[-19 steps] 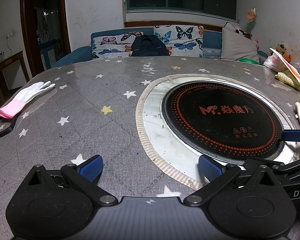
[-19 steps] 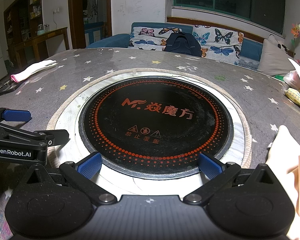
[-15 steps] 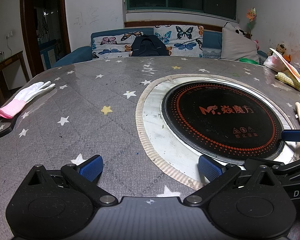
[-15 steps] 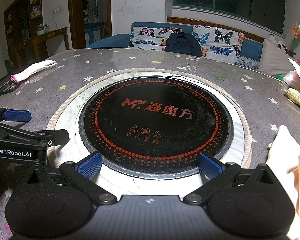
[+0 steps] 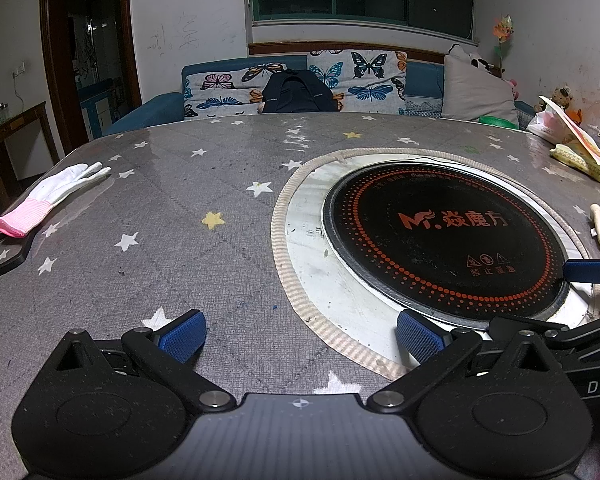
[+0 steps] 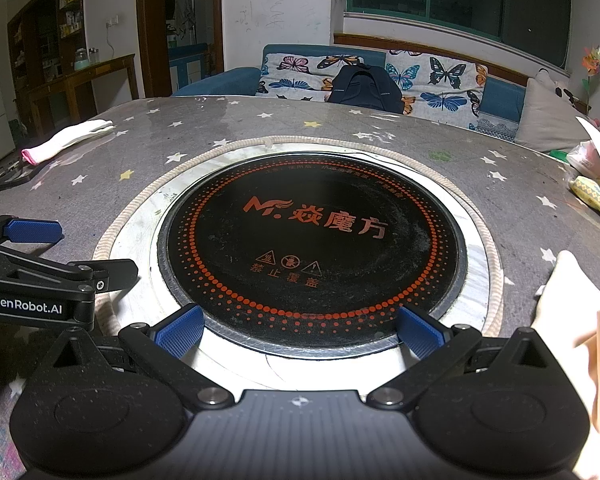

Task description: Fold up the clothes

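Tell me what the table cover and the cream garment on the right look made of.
Table cover: grey star-print quilted fabric, apparently under a clear glossy film, judging by the streaky reflections near the far edge. Cream garment: soft, matte woven or knit cloth with a limp fold; the exact fibre cannot be told.

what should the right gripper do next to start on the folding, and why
Probably swing the right gripper to its right, toward the cream cloth at the table's near right edge. Both grippers are open and empty, the left gripper too, and the right one faces only the black cooktop, not the cloth.
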Motion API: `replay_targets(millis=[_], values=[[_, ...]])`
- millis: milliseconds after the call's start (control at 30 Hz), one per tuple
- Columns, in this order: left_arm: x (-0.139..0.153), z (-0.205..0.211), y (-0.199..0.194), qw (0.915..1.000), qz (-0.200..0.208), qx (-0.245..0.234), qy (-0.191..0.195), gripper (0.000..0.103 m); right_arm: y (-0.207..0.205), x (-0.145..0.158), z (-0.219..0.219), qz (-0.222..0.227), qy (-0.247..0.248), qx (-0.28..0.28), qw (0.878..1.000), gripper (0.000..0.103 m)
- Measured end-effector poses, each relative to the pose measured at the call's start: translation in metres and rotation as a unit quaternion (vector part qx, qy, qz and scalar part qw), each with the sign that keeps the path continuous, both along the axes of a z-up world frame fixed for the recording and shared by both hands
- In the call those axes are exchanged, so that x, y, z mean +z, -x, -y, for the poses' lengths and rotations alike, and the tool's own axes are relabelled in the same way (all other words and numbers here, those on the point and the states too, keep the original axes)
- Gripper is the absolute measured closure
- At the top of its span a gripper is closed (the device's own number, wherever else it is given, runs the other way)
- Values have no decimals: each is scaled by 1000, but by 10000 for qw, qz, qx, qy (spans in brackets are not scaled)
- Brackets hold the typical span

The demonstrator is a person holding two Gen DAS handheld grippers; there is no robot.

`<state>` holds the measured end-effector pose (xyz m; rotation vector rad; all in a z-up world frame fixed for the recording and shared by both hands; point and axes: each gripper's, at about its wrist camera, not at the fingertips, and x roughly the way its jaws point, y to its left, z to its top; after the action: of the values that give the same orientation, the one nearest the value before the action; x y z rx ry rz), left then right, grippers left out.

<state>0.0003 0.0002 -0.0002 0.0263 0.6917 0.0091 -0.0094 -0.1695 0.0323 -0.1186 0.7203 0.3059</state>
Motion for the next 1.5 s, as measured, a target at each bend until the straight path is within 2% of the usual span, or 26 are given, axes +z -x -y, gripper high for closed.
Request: replay_targets(millis=[867,1500], values=[[3,1,-1,10000,-8,21,4,0,2,2,-1,-27,-82,6,10000,0],[18,20,18,9999,-97,-100,66,0,37,19,10,133,-62,15,9999,0]])
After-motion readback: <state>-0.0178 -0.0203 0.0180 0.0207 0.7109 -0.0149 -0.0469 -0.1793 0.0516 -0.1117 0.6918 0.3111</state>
